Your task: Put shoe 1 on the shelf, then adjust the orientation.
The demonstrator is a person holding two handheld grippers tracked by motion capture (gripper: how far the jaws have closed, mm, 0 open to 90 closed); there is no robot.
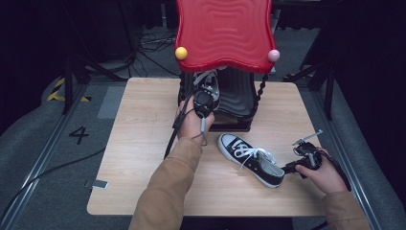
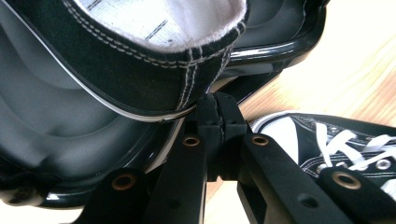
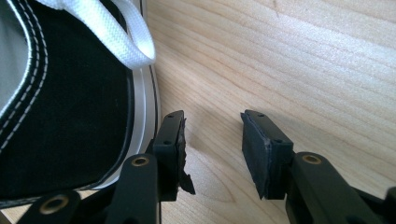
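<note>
Shut left claw [image 2: 217,116] under shoe heel [image 2: 187,88]; second shoe [image 1: 250,159] beside.

Black sneaker [image 2: 140,70] on black shelf, its twin [image 1: 250,159] — upright, tabletop

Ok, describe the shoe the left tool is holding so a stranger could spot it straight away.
Find the red-topped stand at the far edge of the table. On its black lower shelf sits a black shoe, pinched at the heel by the left tool. Its twin lies out on the bare wood, untouched.
</note>
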